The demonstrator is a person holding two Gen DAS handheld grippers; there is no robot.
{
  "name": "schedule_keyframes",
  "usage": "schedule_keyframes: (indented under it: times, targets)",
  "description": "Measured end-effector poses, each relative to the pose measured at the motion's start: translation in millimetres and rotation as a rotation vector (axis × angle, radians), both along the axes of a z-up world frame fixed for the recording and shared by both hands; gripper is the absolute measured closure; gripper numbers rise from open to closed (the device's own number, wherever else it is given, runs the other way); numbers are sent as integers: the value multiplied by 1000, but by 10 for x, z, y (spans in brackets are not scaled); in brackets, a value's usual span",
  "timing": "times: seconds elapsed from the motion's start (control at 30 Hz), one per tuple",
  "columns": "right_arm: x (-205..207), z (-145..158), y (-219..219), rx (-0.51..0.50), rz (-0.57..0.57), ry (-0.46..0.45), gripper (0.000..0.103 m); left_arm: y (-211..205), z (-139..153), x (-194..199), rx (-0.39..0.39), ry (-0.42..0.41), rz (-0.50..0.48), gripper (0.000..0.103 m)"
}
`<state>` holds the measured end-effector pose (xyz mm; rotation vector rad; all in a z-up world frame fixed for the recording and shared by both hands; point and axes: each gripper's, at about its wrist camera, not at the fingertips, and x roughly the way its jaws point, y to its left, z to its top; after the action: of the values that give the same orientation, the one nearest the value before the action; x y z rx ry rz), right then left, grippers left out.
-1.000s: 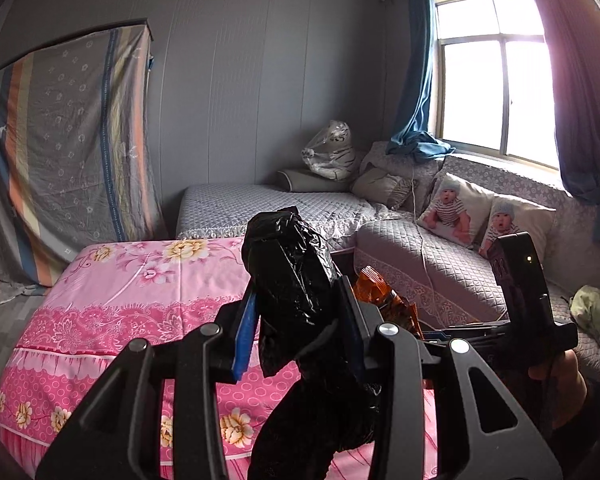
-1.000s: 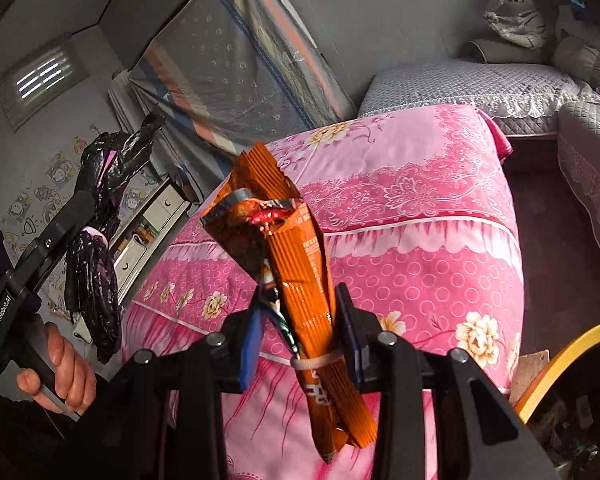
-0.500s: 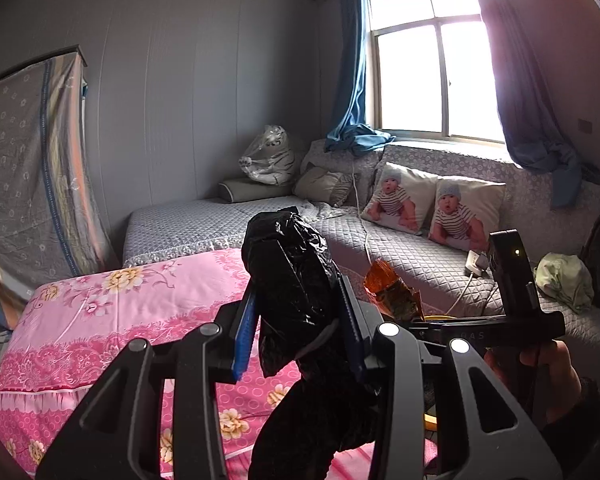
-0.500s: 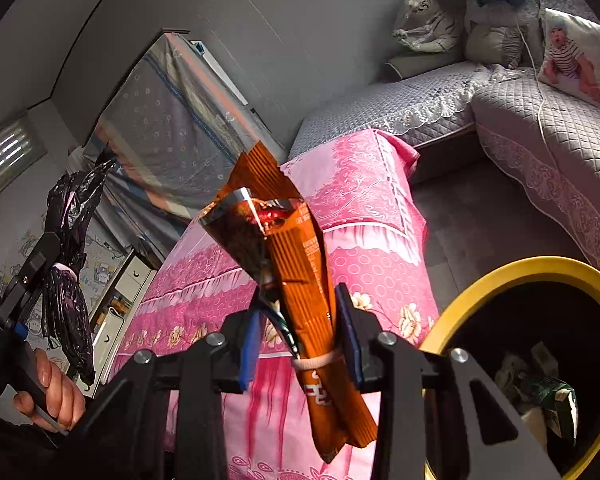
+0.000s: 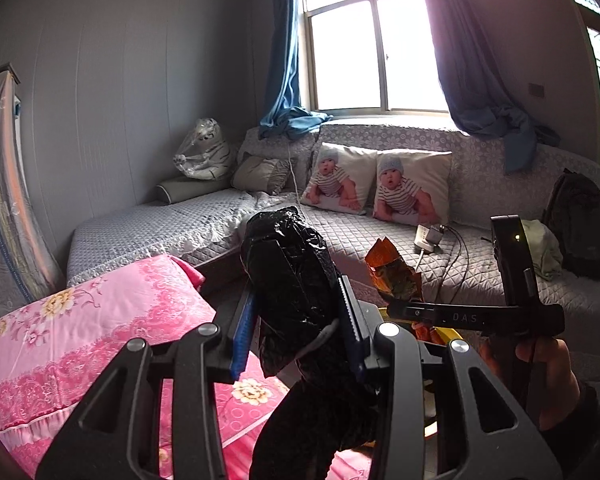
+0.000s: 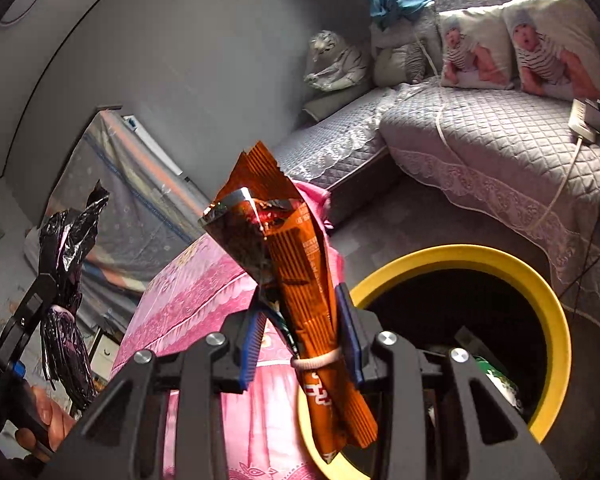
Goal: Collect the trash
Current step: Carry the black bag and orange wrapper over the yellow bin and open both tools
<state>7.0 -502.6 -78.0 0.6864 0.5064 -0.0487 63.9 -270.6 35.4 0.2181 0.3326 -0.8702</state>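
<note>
The pink bed point(image 5: 100, 320) lies at the left. The left tool point(image 5: 296, 328) clamps a crumpled black plastic bag point(image 5: 288, 280). Just right of it, the right tool point(image 6: 300, 340) grips an orange snack wrapper point(image 6: 296, 280) above the near rim of a yellow-rimmed bin point(image 6: 532, 292), with the grey sofa point(image 6: 480, 140) beyond.

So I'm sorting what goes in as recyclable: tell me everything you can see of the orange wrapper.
The orange snack wrapper is a crumpled, ribbed foil-like bag with a shiny inner lining showing at its torn, open top. It stands roughly upright, leaning slightly, clamped at its lower half between the blue pads of the right tongs. A pale band circles it near the grip, with white lettering below. Its bottom end hangs over the edge of the yellow-rimmed bin, beside the pink bedspread.
</note>
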Motion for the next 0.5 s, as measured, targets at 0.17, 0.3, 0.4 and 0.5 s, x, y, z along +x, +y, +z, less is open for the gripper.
schedule_keyframes:
  times: [0.17,0.3,0.4,0.5]
  targets:
    - [-155,-256,-279,33,-134,86,70,-526,-282,220,40,118,-77,67]
    - [-229,-462,-364,74,-167,128,70,-826,-520,424,55,222,-110,66]
    - [-186,-539,-408,69,-195,169,67,-908,-648,529,51,262,-101,50]
    - [-193,-576,-465,64,-240,202,56,-786,-656,604,-2,297,-79,19]
